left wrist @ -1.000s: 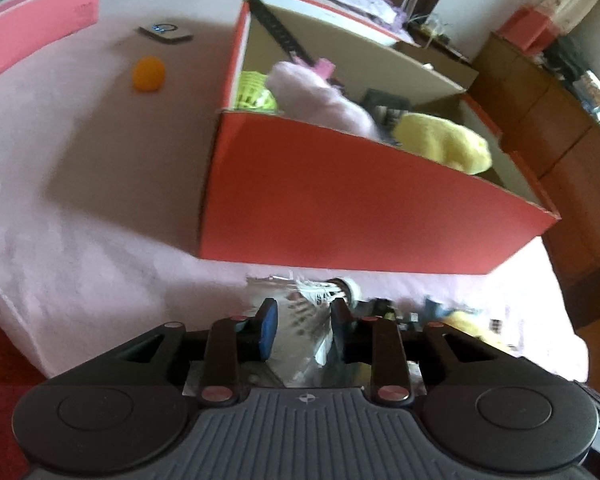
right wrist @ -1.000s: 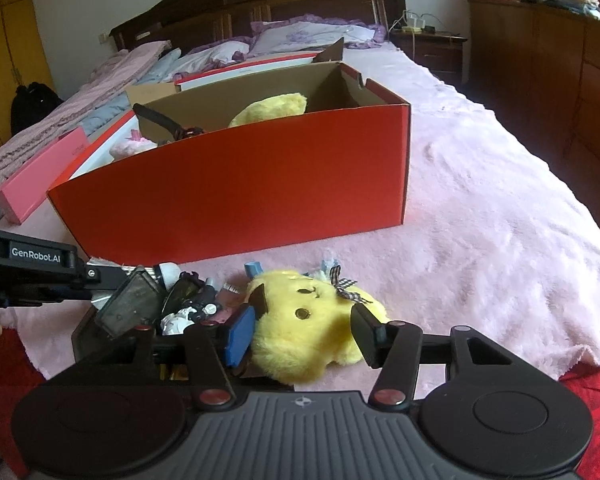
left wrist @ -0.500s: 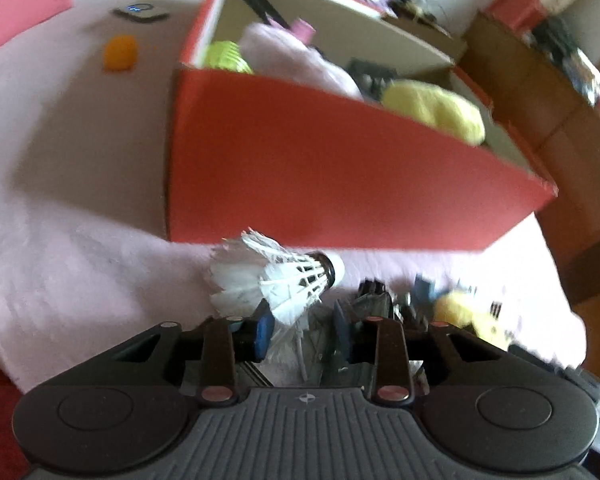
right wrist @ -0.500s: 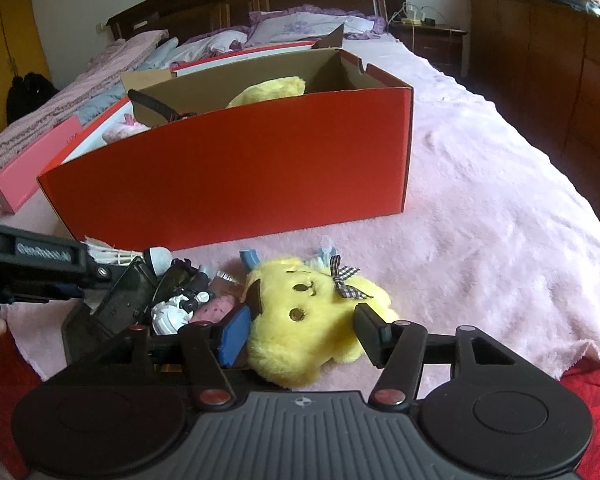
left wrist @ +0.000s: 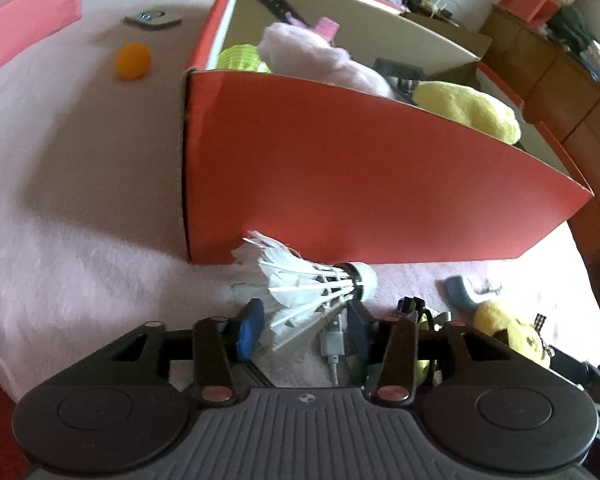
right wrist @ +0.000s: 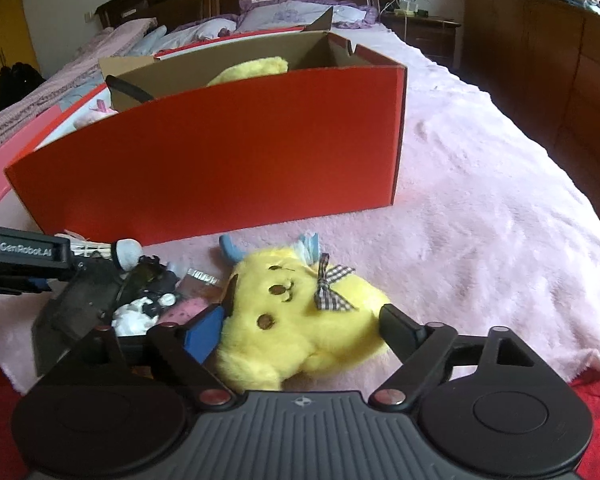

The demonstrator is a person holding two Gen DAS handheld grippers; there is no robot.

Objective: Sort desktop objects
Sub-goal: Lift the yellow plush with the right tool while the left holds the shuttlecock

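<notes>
A white feather shuttlecock lies on the pink blanket against the red box. Its feathers reach between the fingers of my left gripper. Those jaws are opening, and the pads do not visibly press on the feathers. In the right wrist view a yellow plush toy with a checked bow lies between the fingers of my right gripper. These jaws are opening wide too. The blue pad rests beside the plush and the other finger stands just off it. The left gripper's body shows at the left edge.
The red box holds a pink plush, a yellow plush, a black strap and a yellow-green shuttlecock. A pile of small items lies between the grippers. An orange ball, a grey device and a pink lid lie left.
The right jaws have spread much wider around the yellow plush. The left jaws have widened slightly, and the shuttlecock now shows ahead of the fingers instead of half hidden behind them.
</notes>
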